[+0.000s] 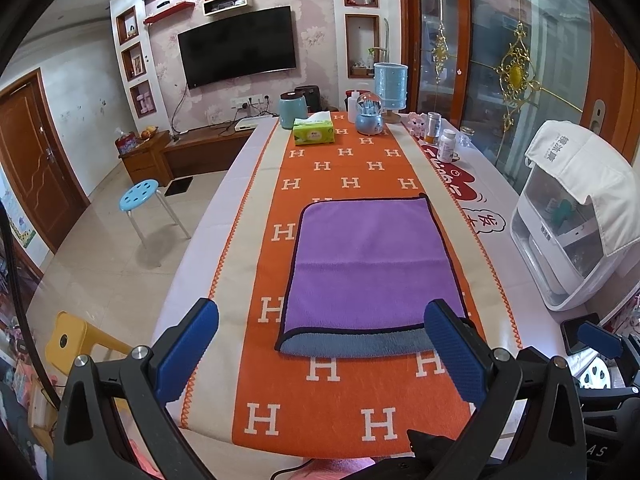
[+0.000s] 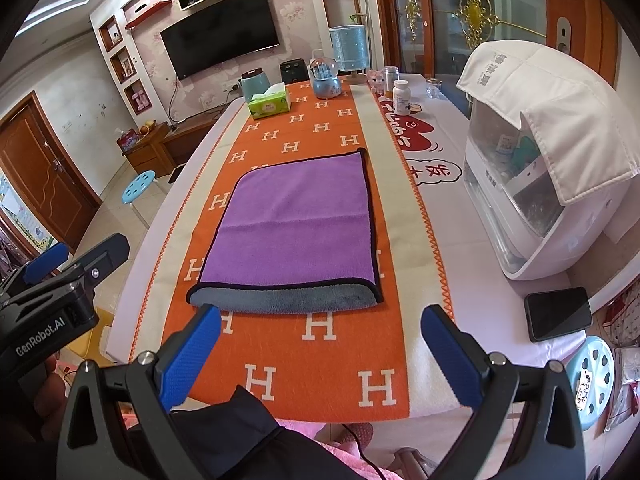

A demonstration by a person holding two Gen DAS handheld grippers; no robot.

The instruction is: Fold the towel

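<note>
the left gripper [image 1: 322, 334] hangs above the near end of the table with its blue-padded jaws spread wide and nothing between them. the right gripper [image 2: 320, 338] is just as wide apart and empty, held a little nearer the table's right side. just beyond both lies the purple towel [image 1: 370, 262], folded once on the orange h-patterned runner [image 1: 320, 412], its grey underside showing along the near edge as a strip. farther up the runner sit a green tissue box [image 1: 314, 131] and a blue snow globe [image 1: 369, 116]. only the right wrist view shows the black phone [image 2: 558, 314] lying on the tablecloth near the white appliance [image 2: 532, 204], and the left gripper's black body at its left edge. the left wrist view alone takes in the yellow stool [image 1: 76, 342] down on the floor.
</note>
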